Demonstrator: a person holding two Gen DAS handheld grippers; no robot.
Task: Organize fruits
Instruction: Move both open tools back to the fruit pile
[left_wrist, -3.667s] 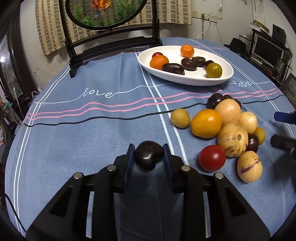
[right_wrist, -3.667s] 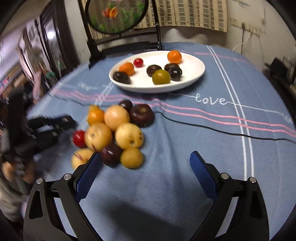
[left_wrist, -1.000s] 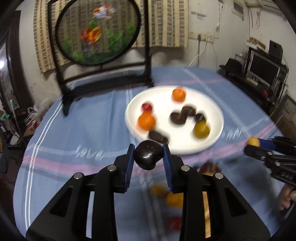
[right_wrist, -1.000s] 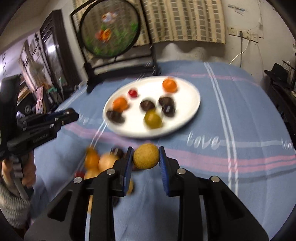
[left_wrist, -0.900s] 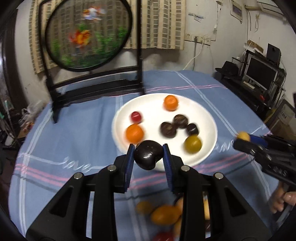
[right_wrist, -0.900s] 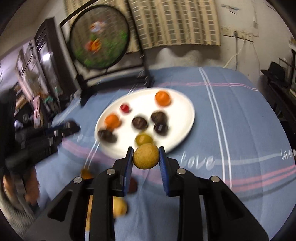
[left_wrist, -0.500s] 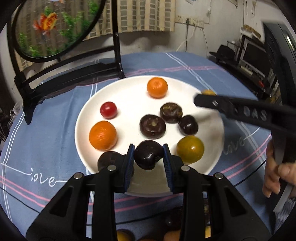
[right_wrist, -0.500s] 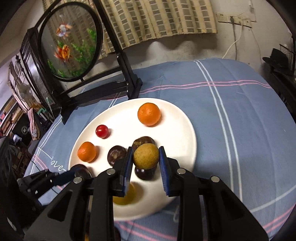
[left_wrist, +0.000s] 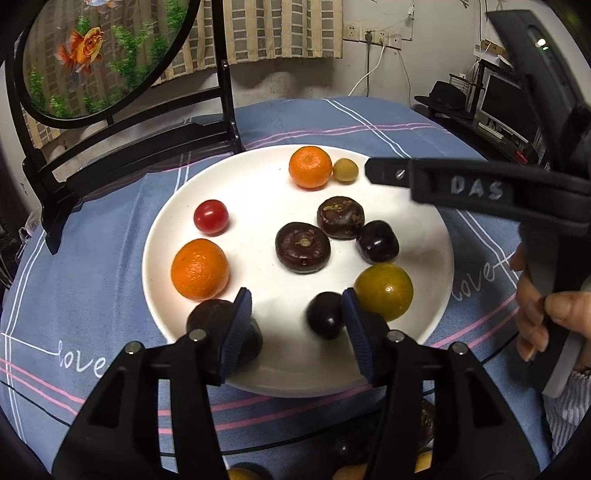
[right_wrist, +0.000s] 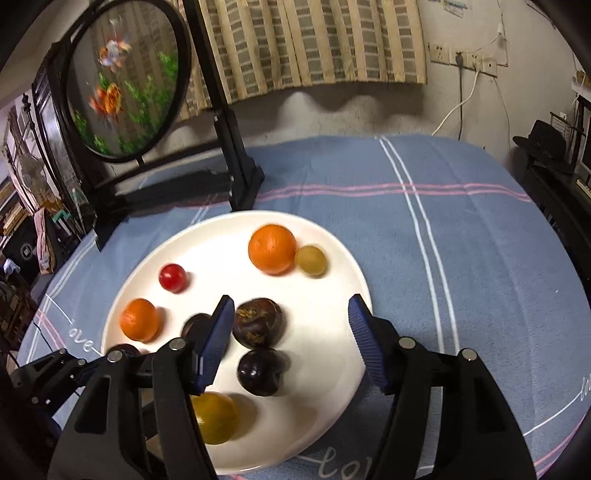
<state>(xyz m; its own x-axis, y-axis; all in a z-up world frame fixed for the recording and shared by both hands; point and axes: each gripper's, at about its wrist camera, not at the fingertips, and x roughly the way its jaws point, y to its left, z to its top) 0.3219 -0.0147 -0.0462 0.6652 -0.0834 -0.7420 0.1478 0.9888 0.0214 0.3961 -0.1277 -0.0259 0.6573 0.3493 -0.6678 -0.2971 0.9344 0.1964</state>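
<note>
Left view: my left tool (left_wrist: 293, 325) is spreading, half-wide; the dark fruit (left_wrist: 325, 315) is sitting loose on the plate (left_wrist: 258, 177) at six o'clock. I should lift clear without nudging it.

Right view: my right tool (right_wrist: 290, 334) is opening, empty; the yellow fruit (right_wrist: 311, 260) is resting at one o'clock.

Both tools carried over from the loose fruit pile on the bench to above the white plate (left_wrist: 159, 236). Left tool (left_wrist: 293, 321), clamped on a dark fruit (left_wrist: 325, 314) a second ago, just been opening; that fruit now lying on the plate's near part, between the parted jaws, beside the right-hand pad. Right tool (right_wrist: 291, 336) likewise just been opening, nothing between its jaws; its small yellow-green fruit (right_wrist: 310, 260) now resting on the plate's far side, touching the far orange (right_wrist: 272, 249).
</note>
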